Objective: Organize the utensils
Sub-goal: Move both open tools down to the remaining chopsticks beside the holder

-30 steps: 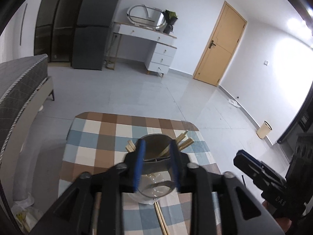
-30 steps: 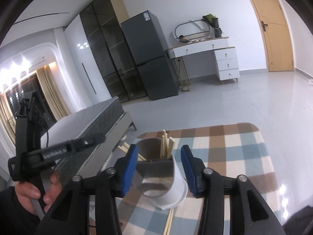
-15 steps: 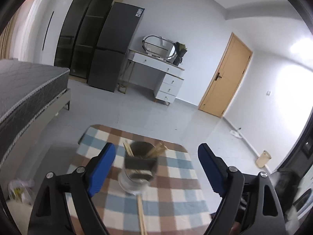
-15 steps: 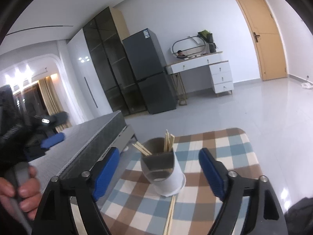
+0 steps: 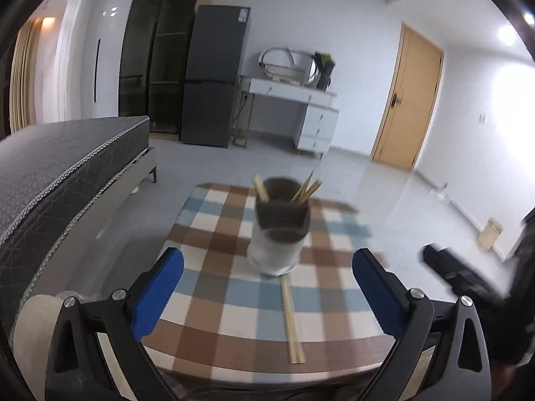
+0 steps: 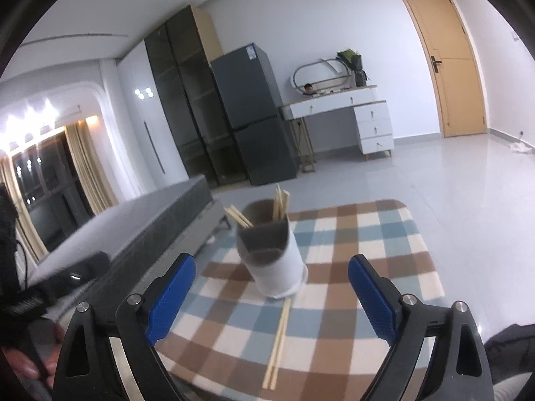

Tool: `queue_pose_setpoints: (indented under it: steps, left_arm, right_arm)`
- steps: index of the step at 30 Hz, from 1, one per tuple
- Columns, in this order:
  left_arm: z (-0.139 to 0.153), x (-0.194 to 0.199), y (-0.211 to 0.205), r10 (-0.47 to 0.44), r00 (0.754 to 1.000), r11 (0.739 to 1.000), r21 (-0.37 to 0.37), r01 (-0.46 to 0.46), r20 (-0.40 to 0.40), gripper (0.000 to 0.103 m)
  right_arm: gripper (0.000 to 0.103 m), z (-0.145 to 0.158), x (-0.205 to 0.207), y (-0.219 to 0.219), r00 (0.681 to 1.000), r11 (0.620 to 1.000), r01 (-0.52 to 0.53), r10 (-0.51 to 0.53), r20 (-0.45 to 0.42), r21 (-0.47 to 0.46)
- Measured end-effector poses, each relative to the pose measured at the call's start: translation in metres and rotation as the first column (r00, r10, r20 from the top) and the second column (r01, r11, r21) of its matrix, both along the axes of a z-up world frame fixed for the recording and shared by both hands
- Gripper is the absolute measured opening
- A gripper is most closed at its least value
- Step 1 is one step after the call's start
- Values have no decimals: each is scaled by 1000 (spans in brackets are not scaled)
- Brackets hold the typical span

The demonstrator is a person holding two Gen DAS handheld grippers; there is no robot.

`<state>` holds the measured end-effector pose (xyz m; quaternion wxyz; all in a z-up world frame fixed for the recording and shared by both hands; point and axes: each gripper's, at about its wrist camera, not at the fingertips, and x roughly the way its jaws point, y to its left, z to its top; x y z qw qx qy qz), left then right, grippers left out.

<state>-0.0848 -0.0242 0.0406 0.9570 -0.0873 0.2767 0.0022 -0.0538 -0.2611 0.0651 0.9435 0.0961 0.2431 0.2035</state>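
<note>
Both grippers backed off the utensil holder [image 5: 279, 230], jaws just opened wide, nothing between them. It sits mid-table on the checkered cloth [image 6: 384, 244]. Looks like the near loose chopsticks [image 5: 291, 320] go next: pinch, drop in.

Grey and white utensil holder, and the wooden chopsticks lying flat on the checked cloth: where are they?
grey and white utensil holder [image 6: 279, 267], right wrist view, white wall.
wooden chopsticks lying flat [image 5: 291, 324], left wrist view, middle.

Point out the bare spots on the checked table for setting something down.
Free: cloth right of the holder and left of the loose chopsticks. Crowded: centre strip, holder to near edge, where they lie.
</note>
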Motion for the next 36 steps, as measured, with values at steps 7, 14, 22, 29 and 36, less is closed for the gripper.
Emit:
queue_pose_setpoints:
  steps: [7, 14, 22, 29, 36]
  left_arm:
    - [-45, 57, 0, 32, 996, 999, 38, -29, -78, 99]
    - [-78, 67, 0, 10, 991, 997, 75, 0, -132, 98]
    - [-91, 83, 6, 47, 975, 992, 121, -21, -215, 99]
    - [-94, 93, 27, 58, 947, 998, -18, -67, -315, 98]
    - [-103, 102, 53, 157, 907, 977, -70, -200, -392, 98]
  right_arm:
    - [94, -29, 18, -1, 990, 998, 38, -45, -131, -52]
    - [94, -62, 40, 14, 971, 990, 17, -50, -233, -139]
    - [93, -84, 70, 20, 946, 988, 49, -94, -312, -149]
    - [77, -108, 98, 27, 911, 989, 46, -101, -400, -144]
    - [63, -143, 123, 53, 857, 987, -34, -53, -513, -158]
